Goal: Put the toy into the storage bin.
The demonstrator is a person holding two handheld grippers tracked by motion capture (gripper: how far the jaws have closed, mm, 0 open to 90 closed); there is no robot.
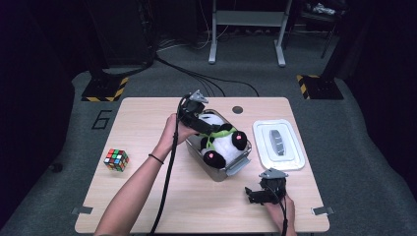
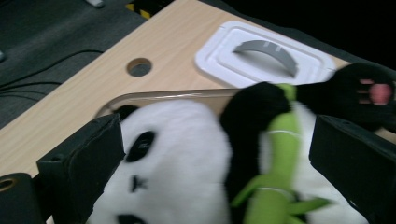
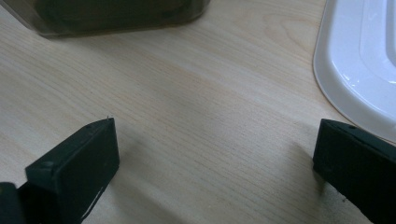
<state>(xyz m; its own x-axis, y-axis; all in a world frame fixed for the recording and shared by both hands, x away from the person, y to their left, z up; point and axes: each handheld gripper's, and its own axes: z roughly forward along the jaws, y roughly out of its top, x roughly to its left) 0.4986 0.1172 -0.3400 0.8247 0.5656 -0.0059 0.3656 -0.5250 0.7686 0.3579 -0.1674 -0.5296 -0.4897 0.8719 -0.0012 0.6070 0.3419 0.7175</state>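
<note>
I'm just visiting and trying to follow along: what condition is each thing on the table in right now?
Panda plush: lying in the box, paws up.
Clear box: uncovered, holding the panda.
White lid: off, flat on the table beside the box.
Puzzle cube: scrambled, untouched.
Left gripper: jaws wide, straddling the panda.
Right gripper: open, empty, over bare table.

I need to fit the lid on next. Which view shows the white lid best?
The high view: the whole white lid lies flat on the table, right of the container, grey handle up. The left gripper view shows most of it beyond the panda. The right gripper view catches one rounded corner.
</note>
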